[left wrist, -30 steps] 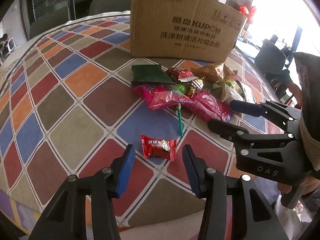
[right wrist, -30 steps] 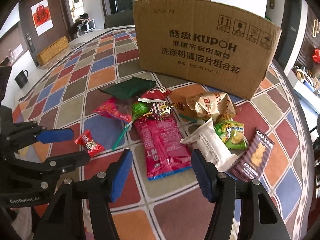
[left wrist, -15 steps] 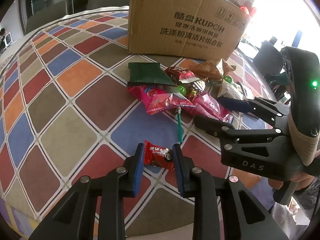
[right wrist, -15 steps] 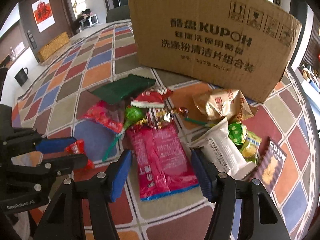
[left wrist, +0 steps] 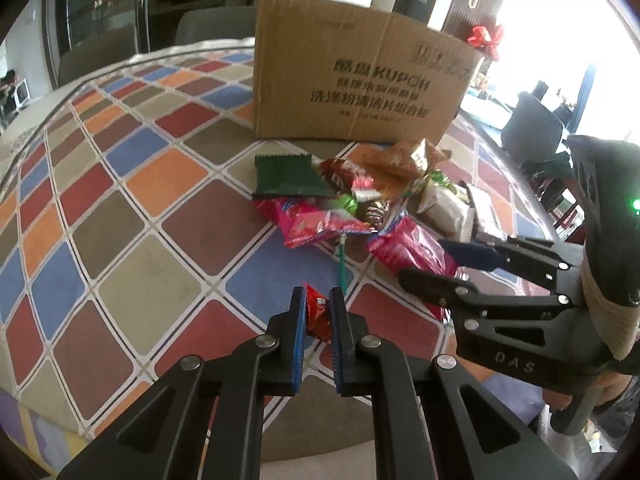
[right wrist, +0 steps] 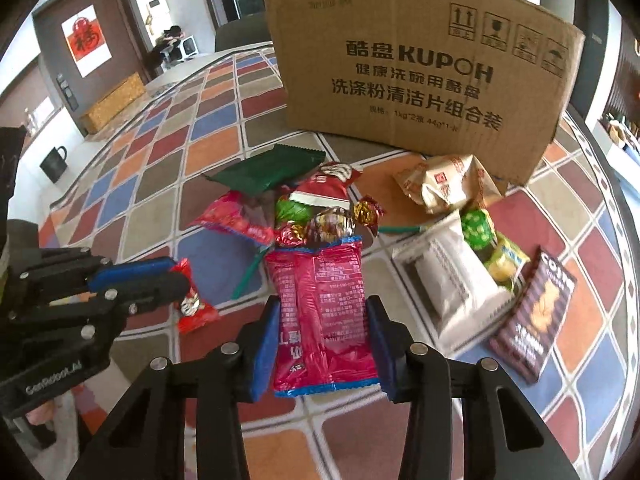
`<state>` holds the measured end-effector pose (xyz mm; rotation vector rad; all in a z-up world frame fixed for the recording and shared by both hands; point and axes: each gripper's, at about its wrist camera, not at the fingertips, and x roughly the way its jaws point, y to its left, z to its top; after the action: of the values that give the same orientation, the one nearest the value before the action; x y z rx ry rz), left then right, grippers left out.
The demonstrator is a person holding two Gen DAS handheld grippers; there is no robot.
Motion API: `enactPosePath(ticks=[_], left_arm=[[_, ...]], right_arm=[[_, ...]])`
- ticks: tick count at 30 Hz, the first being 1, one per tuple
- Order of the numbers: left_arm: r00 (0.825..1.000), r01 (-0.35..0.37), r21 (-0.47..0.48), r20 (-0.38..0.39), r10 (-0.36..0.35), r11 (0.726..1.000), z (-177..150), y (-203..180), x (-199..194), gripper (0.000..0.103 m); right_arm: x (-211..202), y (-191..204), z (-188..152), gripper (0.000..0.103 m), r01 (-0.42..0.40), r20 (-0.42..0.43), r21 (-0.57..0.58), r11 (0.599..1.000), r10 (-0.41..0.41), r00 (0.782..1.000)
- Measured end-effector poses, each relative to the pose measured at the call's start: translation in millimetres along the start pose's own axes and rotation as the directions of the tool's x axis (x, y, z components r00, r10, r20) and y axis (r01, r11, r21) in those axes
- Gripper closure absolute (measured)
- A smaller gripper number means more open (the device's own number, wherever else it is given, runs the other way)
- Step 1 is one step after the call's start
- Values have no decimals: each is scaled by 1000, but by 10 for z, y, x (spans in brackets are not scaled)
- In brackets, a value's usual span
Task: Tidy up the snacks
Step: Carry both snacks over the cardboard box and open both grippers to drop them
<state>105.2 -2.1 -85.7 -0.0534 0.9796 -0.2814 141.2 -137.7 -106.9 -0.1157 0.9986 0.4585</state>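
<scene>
Both grippers are engaged, each on one packet. Left gripper (left wrist: 316, 322), jaws just closed to nearly shut, pinches the small red candy packet (left wrist: 317, 318), which stands on edge between the blue pads, its long axis running away from the camera toward the cardboard box (right wrist: 420, 68). Right gripper (right wrist: 324, 344), jaws just narrowed, straddles the long magenta snack bag (right wrist: 324, 312); the pads sit against the bag's two long edges, and I judge this a grip just made, with the bag flat on the tablecloth (right wrist: 132, 216). That bag's long axis points from the near edge of the table toward the box, printed side up. Progress is early: the box interior is not visible, and the pile lies loose in front of the box, including the green packet (right wrist: 268, 168), foil candies (right wrist: 332, 222), tan bag (right wrist: 448, 182), white pouch (right wrist: 452, 276) and dark cookie packet (right wrist: 536, 316). Both held items are yet to be lifted and placed.
</scene>
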Motion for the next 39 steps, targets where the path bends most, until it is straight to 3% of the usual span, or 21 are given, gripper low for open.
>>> enactPosePath(ticks=[5,16,27,39], left_arm=[[998,-5,28,67,3,1000,-12,-100,-182,93],[979,-14,57,204,2,998,207,-215,-490,93],[927,-54,111,374,9,992,695,-305,-719,93],[880,-70,125,474,2,990,1404,-293,-771,93]], right_arm=[[-201,0,-84,60,1,25,37,999,-2,1000],[-663,40,7,60,7,166,45,999,-14,986],[-971,-92,374,60,45,314,74,996,-66,947],[-1187,-310,944,60,58,426,118,991,-104,899]])
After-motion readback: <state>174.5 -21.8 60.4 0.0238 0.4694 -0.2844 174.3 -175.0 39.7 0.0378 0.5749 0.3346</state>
